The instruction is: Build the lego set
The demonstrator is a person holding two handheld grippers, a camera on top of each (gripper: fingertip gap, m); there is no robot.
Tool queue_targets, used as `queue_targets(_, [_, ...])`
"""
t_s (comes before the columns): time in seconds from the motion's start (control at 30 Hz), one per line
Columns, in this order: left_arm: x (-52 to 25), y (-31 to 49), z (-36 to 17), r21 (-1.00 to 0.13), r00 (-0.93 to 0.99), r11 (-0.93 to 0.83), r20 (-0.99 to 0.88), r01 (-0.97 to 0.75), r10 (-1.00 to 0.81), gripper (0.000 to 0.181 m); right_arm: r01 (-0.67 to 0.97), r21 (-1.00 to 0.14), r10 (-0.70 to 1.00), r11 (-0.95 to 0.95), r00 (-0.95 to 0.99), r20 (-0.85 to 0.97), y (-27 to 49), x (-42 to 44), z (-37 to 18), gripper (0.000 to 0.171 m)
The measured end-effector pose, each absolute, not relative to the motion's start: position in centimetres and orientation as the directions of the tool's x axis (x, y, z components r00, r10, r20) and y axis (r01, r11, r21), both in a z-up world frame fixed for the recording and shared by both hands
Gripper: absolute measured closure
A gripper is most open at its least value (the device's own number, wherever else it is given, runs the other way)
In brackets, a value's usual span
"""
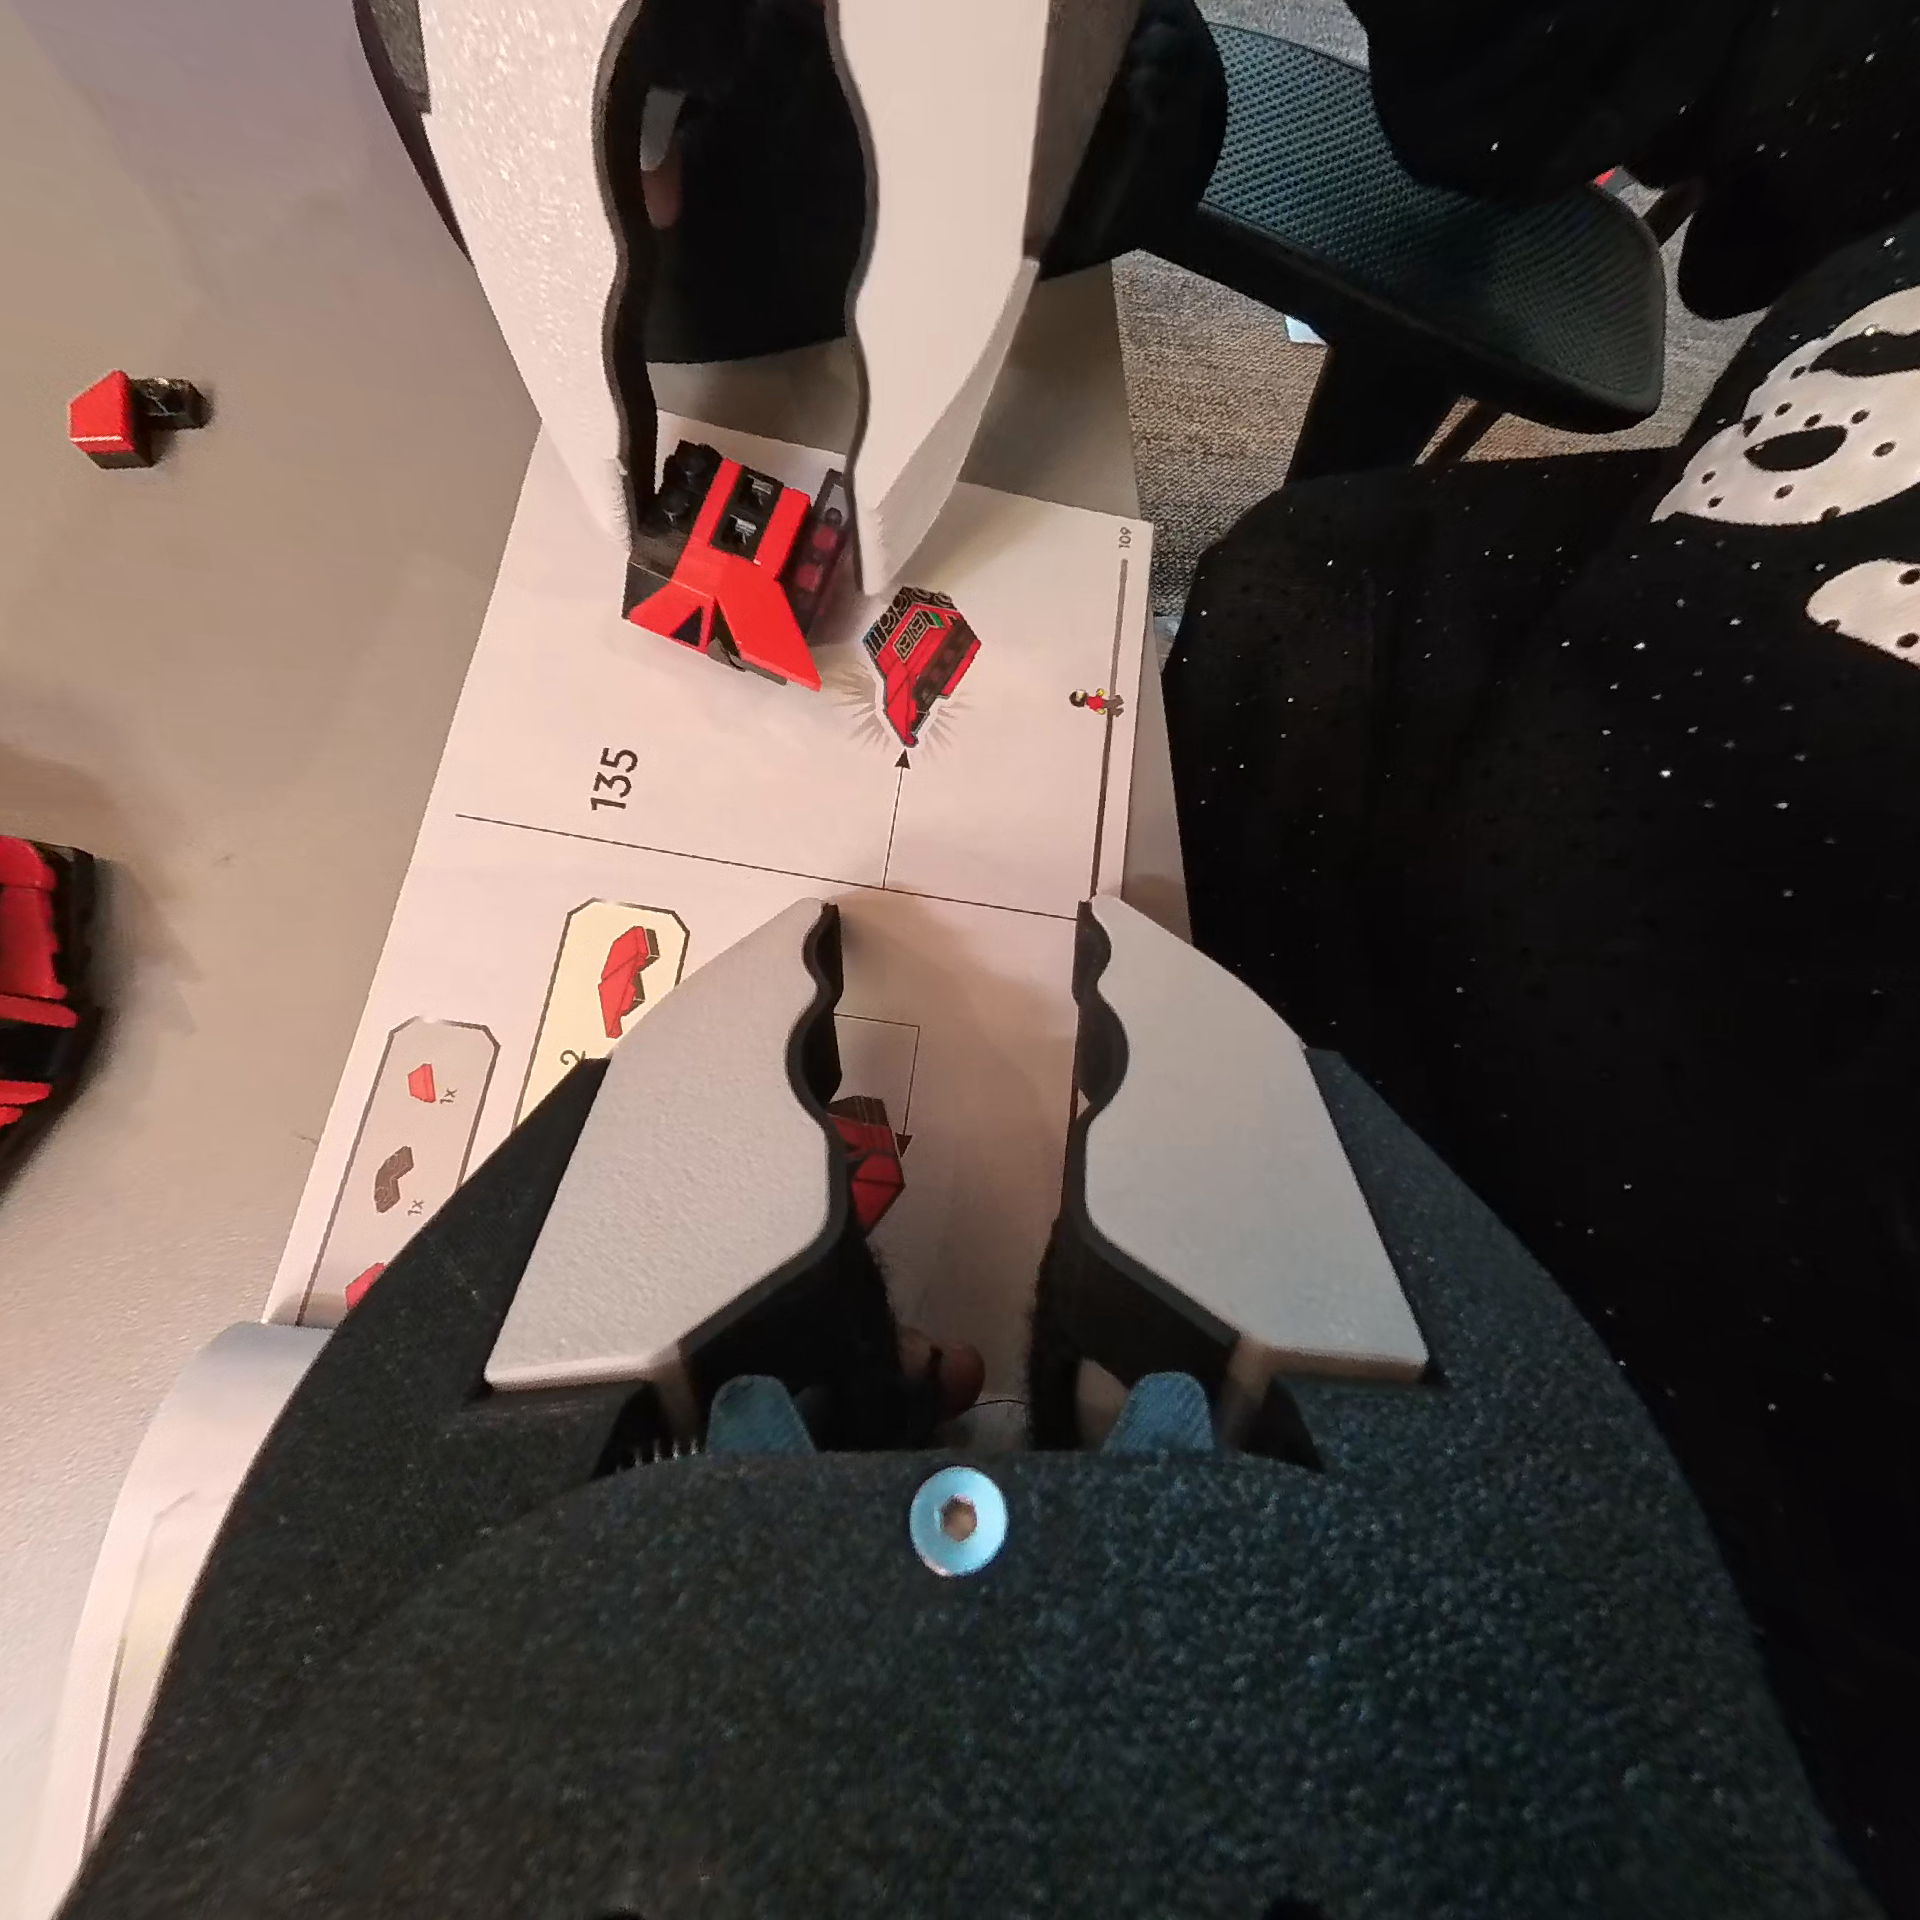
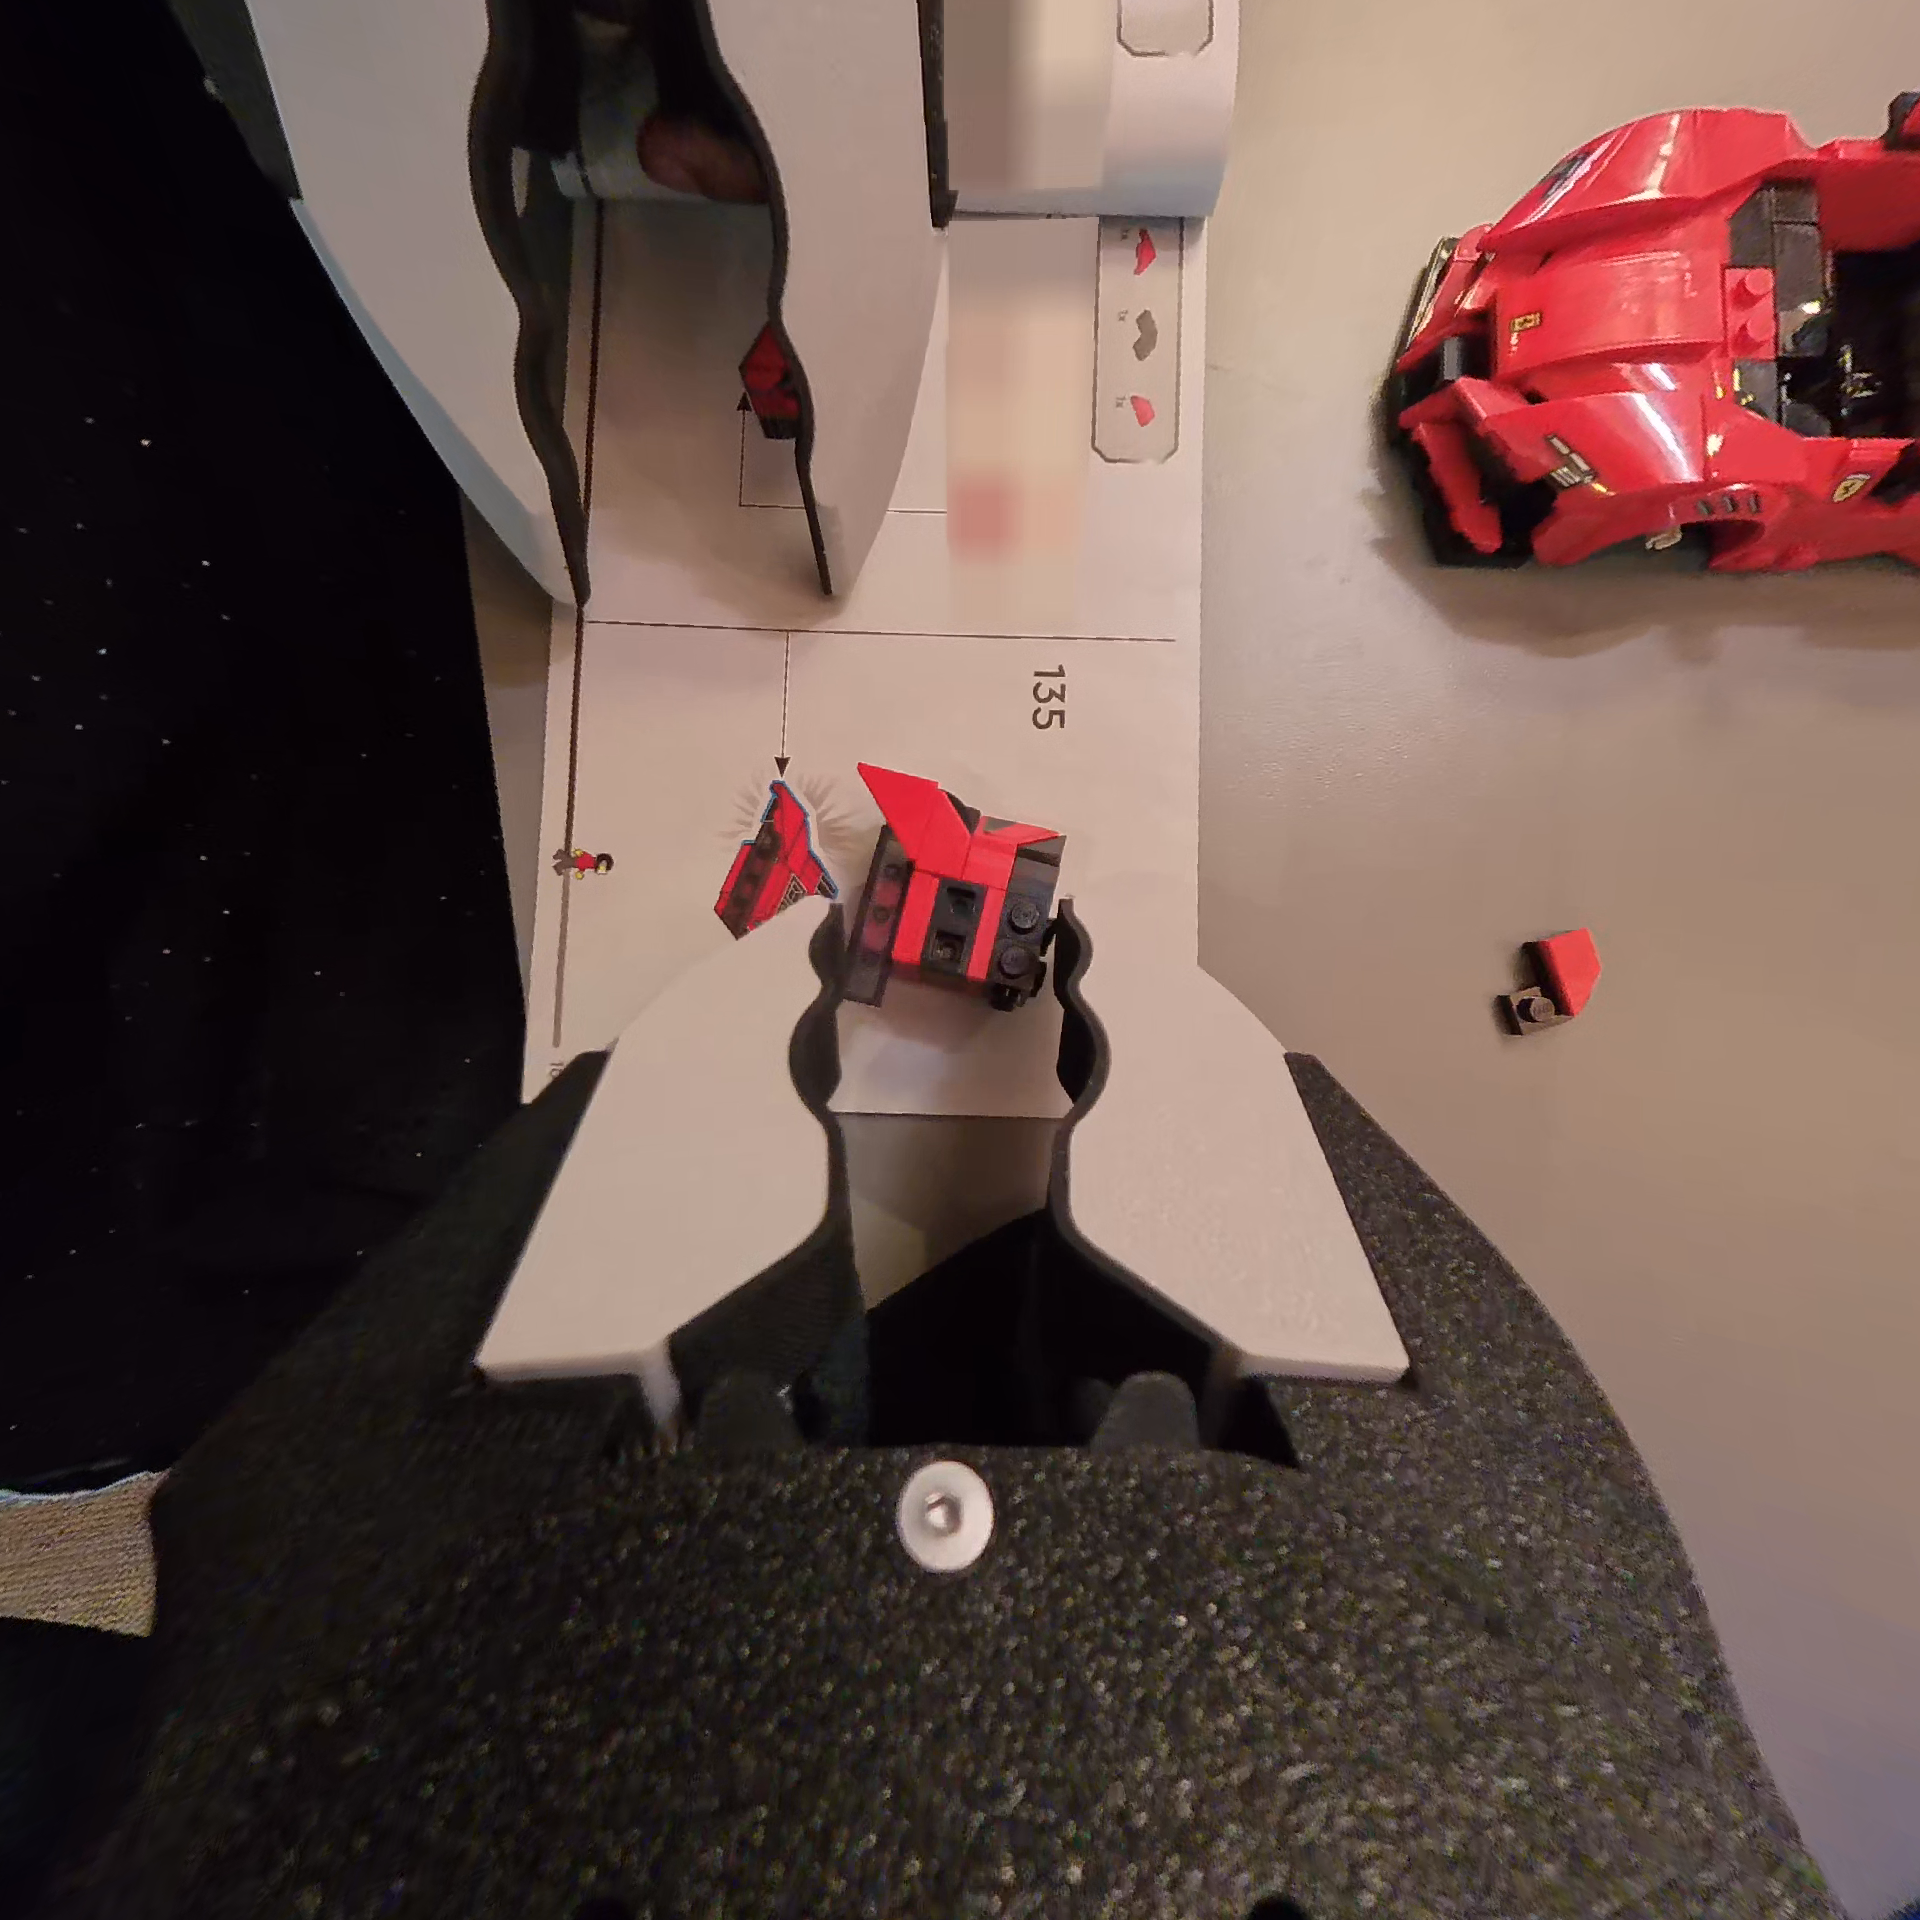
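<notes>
Right wrist view: the right gripper (image 2: 948,940), fingers apart, brackets a small red-and-black brick assembly (image 2: 951,894) lying on the instruction sheet (image 2: 1122,831). Light, rigid, liable to snap apart; grip its blocky studded end. Left gripper (image 1: 951,914) empty, spread.

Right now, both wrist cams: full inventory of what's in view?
Small brick assembly: 1, red and black, on the instruction page, between the right gripper's fingertips.
Loose small piece: 1, red on black, on the table right of the page.
Car model: 1, red with black, partly built, on the table at far right.
Instruction page: 1, white with printed diagrams, flat at the table edge.
Table: 1, light grey.
Office chair: 1, black mesh, beyond the table edge.
Left gripper: open, empty, over the page.
Right gripper: fingertips either side of the assembly; grip unclear.
</notes>
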State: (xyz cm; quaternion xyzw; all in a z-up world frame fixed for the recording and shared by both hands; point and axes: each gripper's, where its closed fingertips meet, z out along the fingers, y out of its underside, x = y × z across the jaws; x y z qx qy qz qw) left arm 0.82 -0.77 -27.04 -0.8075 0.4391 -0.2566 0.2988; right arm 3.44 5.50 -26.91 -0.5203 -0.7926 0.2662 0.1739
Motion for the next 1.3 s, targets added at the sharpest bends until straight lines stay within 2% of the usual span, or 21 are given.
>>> queue_targets(0.53, [0.8,-0.7,-27.0,-0.709,0.484,-0.439,0.156,-0.552,-0.861,0.139,0.727,-0.600,0.910,0.335,-0.414,0.006,5.9,3.5,-26.6,0.133])
queue_targets(1.03, [0.8,-0.7,-27.1,-0.709,0.485,-0.441,0.158,-0.550,-0.860,0.139,0.716,-0.579,0.884,0.390,-0.466,0.018,9.4,3.3,-26.7,0.133])
queue_targets(1.3, [0.6,-0.6,-26.8,-0.713,0.492,-0.434,0.143,-0.551,-0.859,0.139,0.743,-0.563,0.908,0.362,-0.419,0.030,12.5,3.1,-27.0,0.134])
